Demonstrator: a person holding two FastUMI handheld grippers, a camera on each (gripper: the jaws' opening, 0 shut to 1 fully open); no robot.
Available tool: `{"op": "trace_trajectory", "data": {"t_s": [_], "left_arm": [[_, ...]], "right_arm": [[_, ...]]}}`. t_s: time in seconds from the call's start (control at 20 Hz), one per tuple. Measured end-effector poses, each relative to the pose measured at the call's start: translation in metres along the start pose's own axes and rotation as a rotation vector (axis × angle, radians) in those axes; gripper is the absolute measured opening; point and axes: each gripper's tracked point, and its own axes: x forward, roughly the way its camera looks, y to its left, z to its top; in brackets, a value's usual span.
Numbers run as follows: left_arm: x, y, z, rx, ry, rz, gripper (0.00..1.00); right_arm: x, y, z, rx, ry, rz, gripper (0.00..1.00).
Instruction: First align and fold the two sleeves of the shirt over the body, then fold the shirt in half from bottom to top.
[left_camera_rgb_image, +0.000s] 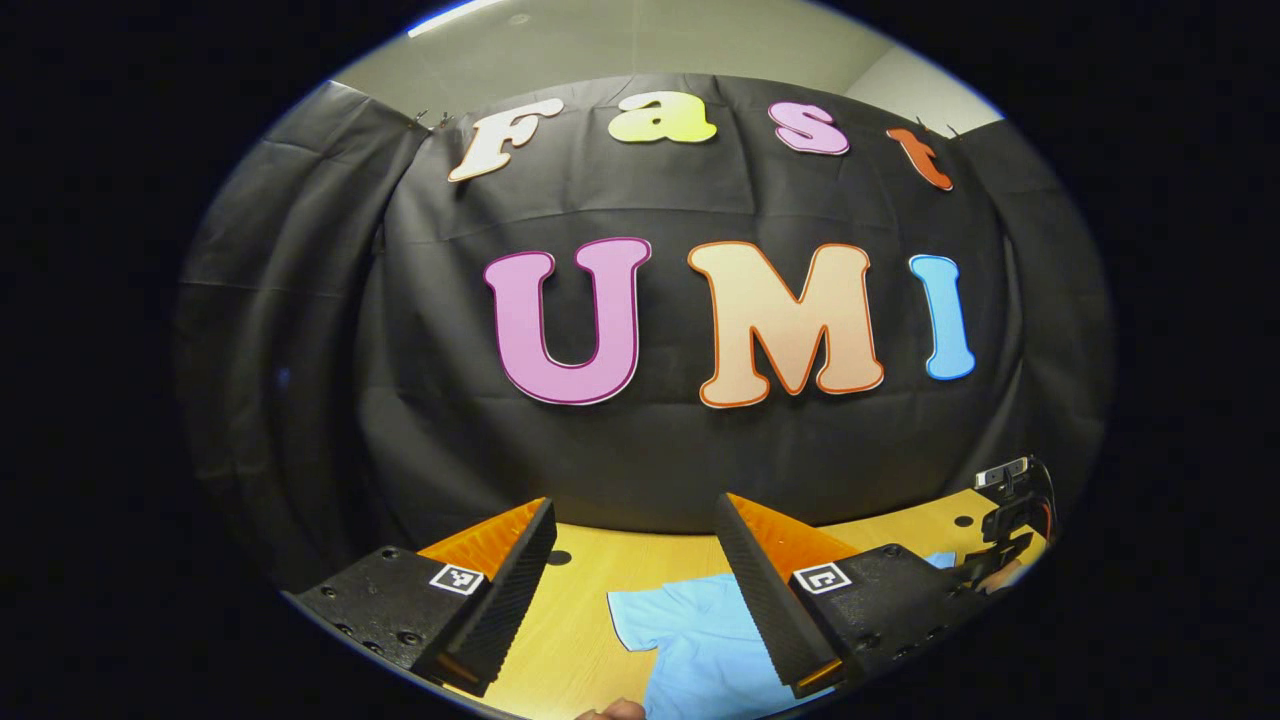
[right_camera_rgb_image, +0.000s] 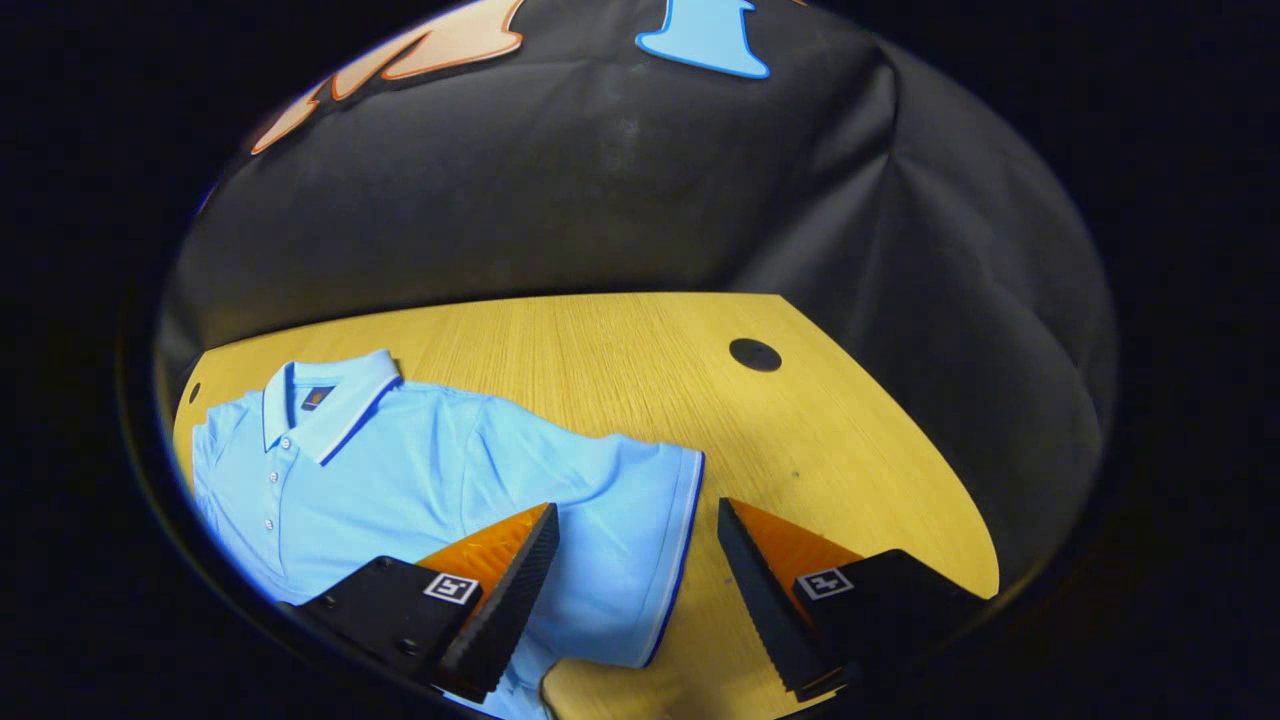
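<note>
A light blue polo shirt (right_camera_rgb_image: 420, 470) lies flat on the wooden table (right_camera_rgb_image: 620, 340), front up, with its white-edged collar (right_camera_rgb_image: 335, 400) toward the far left. Its short sleeve (right_camera_rgb_image: 630, 520), trimmed in dark blue at the cuff, spreads out to the right. My right gripper (right_camera_rgb_image: 636, 508) is open over that sleeve; one finger stands above the sleeve cloth, the other beyond the cuff above bare wood. In the left gripper view, my left gripper (left_camera_rgb_image: 635, 505) is open and held up facing the booth wall, with the other sleeve of the shirt (left_camera_rgb_image: 690, 640) below it. Nothing is between either pair of fingers.
A dark round hole (right_camera_rgb_image: 755, 354) sits in the table top at the far right. The black cloth wall (right_camera_rgb_image: 600, 200) closes off the table's back and right side. The right gripper (left_camera_rgb_image: 1010, 520) shows far right in the left gripper view. A bit of a hand (left_camera_rgb_image: 612, 711) shows at the bottom edge.
</note>
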Motion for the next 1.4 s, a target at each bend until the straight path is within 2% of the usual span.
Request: {"op": "trace_trajectory", "data": {"t_s": [0.2,0.3,0.4,0.5,0.55,0.6,0.65,0.75,0.8,0.85,1.1,1.25,1.4], "left_arm": [[0.001,0.002,-0.003,-0.006,0.01,0.008,0.96],[0.002,0.003,-0.005,-0.011,0.018,0.011,0.96],[0.002,0.003,-0.006,-0.017,0.02,0.012,0.96],[0.001,0.004,-0.006,-0.018,0.021,0.014,0.96],[0.001,0.005,-0.005,-0.018,0.022,0.017,0.96],[0.0,0.005,-0.007,-0.02,0.025,0.018,0.96],[0.001,0.007,-0.006,-0.021,0.027,0.02,0.96],[0.0,0.008,-0.006,-0.023,0.027,0.024,0.96],[-0.001,0.01,-0.007,-0.021,0.025,0.027,0.96],[-0.001,0.011,-0.005,-0.019,0.02,0.028,0.96],[0.0,0.013,-0.008,-0.023,0.023,0.035,0.96],[0.002,0.015,-0.011,-0.037,0.039,0.033,0.96],[0.004,0.016,-0.017,-0.044,0.053,0.032,0.96]], "right_arm": [[0.0,0.005,-0.004,0.063,0.044,0.026,0.97],[0.001,0.014,-0.01,0.123,0.09,0.066,0.97],[0.006,0.016,-0.009,0.131,0.08,0.077,0.9],[0.004,0.022,-0.006,0.129,0.072,0.098,0.56],[0.002,0.025,-0.007,0.136,0.072,0.109,0.48],[0.002,0.028,-0.007,0.141,0.073,0.108,0.23],[0.001,0.029,-0.005,0.146,0.065,0.114,0.12],[-0.001,0.033,-0.004,0.177,0.086,0.137,0.0],[-0.003,0.036,-0.006,0.2,0.107,0.151,0.03],[-0.006,0.039,-0.003,0.22,0.109,0.167,0.0],[-0.037,0.069,0.041,0.297,-0.001,0.257,0.03],[-0.056,0.098,0.052,0.337,-0.033,0.327,0.02],[-0.068,0.135,0.051,0.323,-0.062,0.403,0.03]]}}
